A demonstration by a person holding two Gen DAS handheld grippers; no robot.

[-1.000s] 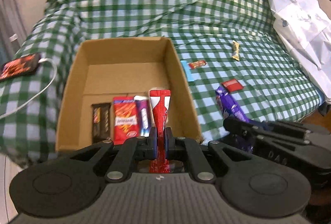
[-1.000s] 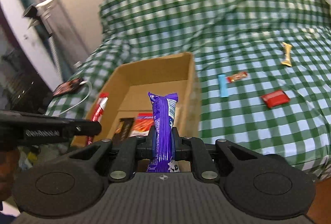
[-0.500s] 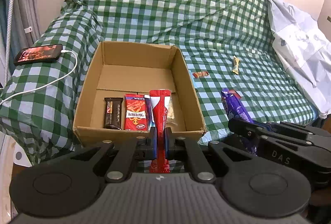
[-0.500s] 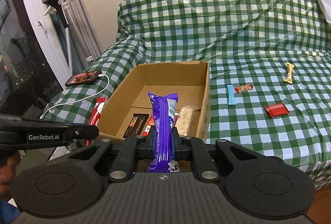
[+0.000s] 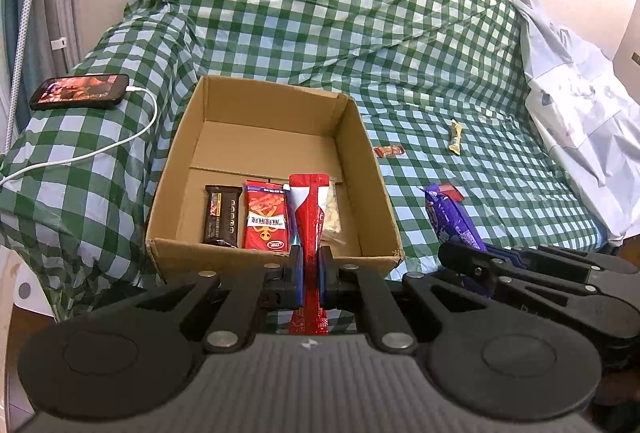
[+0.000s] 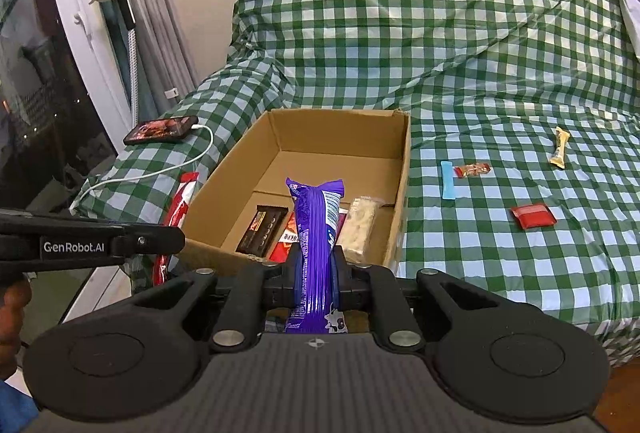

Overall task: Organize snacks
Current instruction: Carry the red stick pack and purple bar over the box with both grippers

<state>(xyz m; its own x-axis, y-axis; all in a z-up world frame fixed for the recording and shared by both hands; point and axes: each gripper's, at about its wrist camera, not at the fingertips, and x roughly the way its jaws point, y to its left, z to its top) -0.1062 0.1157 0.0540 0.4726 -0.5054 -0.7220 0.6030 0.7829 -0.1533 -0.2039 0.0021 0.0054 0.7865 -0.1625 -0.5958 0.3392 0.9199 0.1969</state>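
Observation:
My left gripper (image 5: 309, 265) is shut on a red snack packet (image 5: 309, 209), held upright before the near wall of the cardboard box (image 5: 276, 256). My right gripper (image 6: 316, 267) is shut on a purple snack bar (image 6: 316, 221), also short of the box (image 6: 402, 169). Inside the box lie a dark chocolate bar (image 5: 222, 215), a red snack pack (image 5: 266, 219) and a pale nut bar (image 6: 362, 223). On the checked cover lie a blue stick (image 6: 448, 180), a small orange-red candy (image 6: 474, 169), a red square packet (image 6: 533, 215) and a yellow candy (image 6: 559, 149).
A phone (image 5: 80, 91) on a white cable (image 5: 100, 149) lies on the cover left of the box. A pale sheet (image 5: 576, 105) is heaped at the right. A window frame and curtain (image 6: 80, 73) stand at the far left.
Both grippers have pulled back and up from the box, so the box looks smaller and farther. Each keeps hold of its snack.

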